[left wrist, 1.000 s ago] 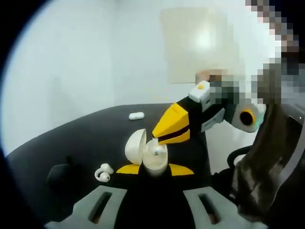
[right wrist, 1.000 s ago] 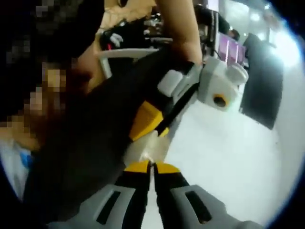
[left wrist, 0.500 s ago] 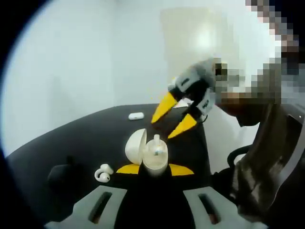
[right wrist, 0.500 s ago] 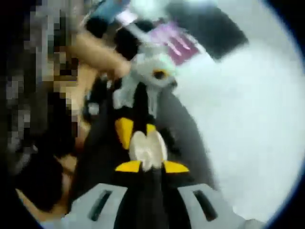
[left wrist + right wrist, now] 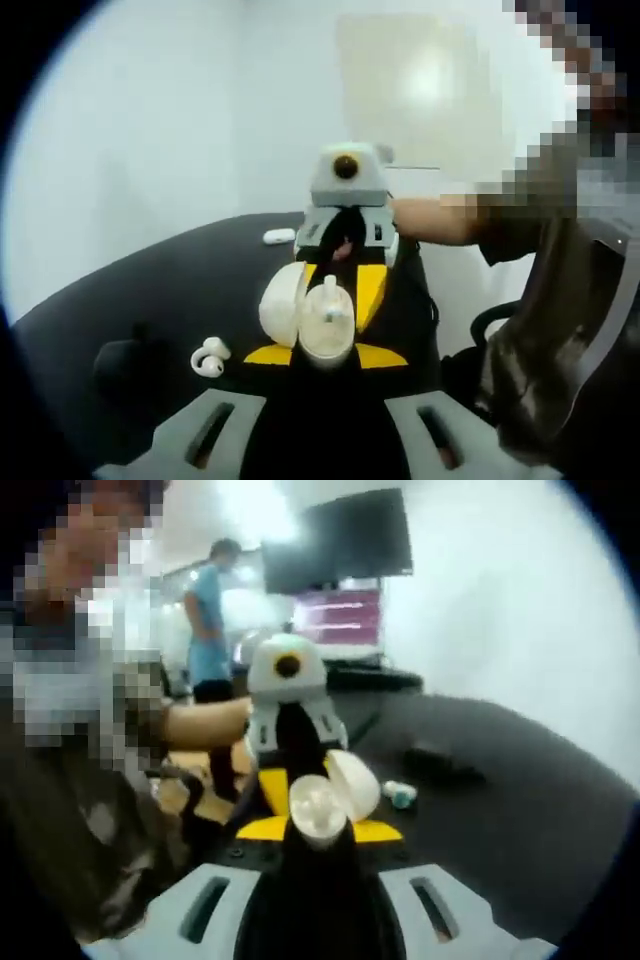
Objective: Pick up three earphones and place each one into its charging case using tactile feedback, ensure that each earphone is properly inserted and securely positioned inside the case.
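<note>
A white charging case [image 5: 325, 330] stands with its lid [image 5: 280, 300] swung open, and my left gripper [image 5: 325, 356] is shut on its base. A white earphone [image 5: 328, 296] sticks up out of the case's well. My right gripper [image 5: 340, 288] faces me from just behind the case. It is open, with one yellow jaw on each side of the earphone. In the right gripper view the same case [image 5: 318, 805] sits between my right gripper's [image 5: 318, 830] tips, and the left gripper [image 5: 298, 785] is opposite. I cannot tell whether the right jaws touch the case.
A loose white earphone [image 5: 207, 358] lies on the black table [image 5: 150, 290] to the left, with a dark object [image 5: 125, 365] beside it. Another white case [image 5: 279, 236] lies further back. A person's arm [image 5: 440, 218] reaches in from the right. Someone stands in the background [image 5: 208, 620].
My right gripper has come down from above the case and turned to face the left gripper, its open jaws now level with the earphone. The left gripper and case have stayed put.
</note>
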Demonstrator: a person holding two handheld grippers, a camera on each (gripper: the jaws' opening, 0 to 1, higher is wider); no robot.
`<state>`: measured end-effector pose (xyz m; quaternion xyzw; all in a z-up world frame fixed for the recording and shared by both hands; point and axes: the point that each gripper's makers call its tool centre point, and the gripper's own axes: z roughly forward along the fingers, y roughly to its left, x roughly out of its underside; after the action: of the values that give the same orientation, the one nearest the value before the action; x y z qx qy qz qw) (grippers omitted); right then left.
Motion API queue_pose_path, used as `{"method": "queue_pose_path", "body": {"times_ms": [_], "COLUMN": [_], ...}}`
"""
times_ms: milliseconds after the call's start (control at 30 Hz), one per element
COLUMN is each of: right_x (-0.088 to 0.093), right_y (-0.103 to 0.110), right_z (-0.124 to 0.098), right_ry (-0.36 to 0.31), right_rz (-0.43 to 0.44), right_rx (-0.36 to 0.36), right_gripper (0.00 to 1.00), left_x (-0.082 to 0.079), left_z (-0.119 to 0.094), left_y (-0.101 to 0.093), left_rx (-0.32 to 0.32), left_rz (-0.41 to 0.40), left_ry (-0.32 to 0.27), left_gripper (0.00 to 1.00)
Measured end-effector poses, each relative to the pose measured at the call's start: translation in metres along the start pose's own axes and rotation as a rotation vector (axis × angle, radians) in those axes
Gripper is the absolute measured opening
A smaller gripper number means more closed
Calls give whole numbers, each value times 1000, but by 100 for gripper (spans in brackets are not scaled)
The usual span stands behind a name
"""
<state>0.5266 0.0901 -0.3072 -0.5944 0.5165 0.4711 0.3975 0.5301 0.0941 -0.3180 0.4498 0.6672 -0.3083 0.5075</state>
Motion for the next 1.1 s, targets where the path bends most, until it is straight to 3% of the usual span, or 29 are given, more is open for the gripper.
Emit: {"method": "queue_pose_path", "body": {"times_ms": [67, 100, 167, 233, 300, 367, 400, 433, 600, 733, 867, 1033, 1100], "right_x": [-2, -9, -6, -4, -3, 0, 1, 2, 2, 2, 2, 2, 2], "right_y": [1, 2, 2, 0, 1, 4, 4, 5, 4, 5, 4, 2, 1], "right_z": [-9, -9, -11, -9, -7, -5, -4, -3, -4, -4, -5, -5, -5], "right_ry": [12, -36, -30, -21, -12, 2, 11, 17, 15, 19, 20, 14, 12], "right_rz": [-6, -7, 35, 34, 40, 24, 10, -10, -37, -48, -74, -56, -54], "right_rx": [7, 2, -7, 11, 12, 14, 14, 16, 22, 32, 43, 37, 39], "right_gripper": [22, 22, 22, 22, 22, 22, 22, 22, 22, 22, 22, 22, 22], "left_x": [-1, -6, -17, -23, -26, -25, -19, -15, -6, 8, 16, 16, 15], "left_z": [-6, -11, -23, -44, -59, -60, -54, -49, -24, -13, -10, -7, -8], "left_y": [2, 2, 6, 24, 51, 72, 80, 84, 82, 81, 78, 75, 73], "left_rx": [4, 13, 11, -47, -126, -159, -173, -183, -165, -201, -208, -198, -222], "left_rz": [-3, -10, -70, -128, -242, -380, -452, -466, -429, -351, -334, -389, -383], "left_ry": [-3, -25, -79, -104, -118, -84, -14, 52, 316, 456, 500, 465, 454], "left_gripper": [22, 23, 23, 21, 17, 16, 15, 15, 12, 10, 8, 2, 1]}}
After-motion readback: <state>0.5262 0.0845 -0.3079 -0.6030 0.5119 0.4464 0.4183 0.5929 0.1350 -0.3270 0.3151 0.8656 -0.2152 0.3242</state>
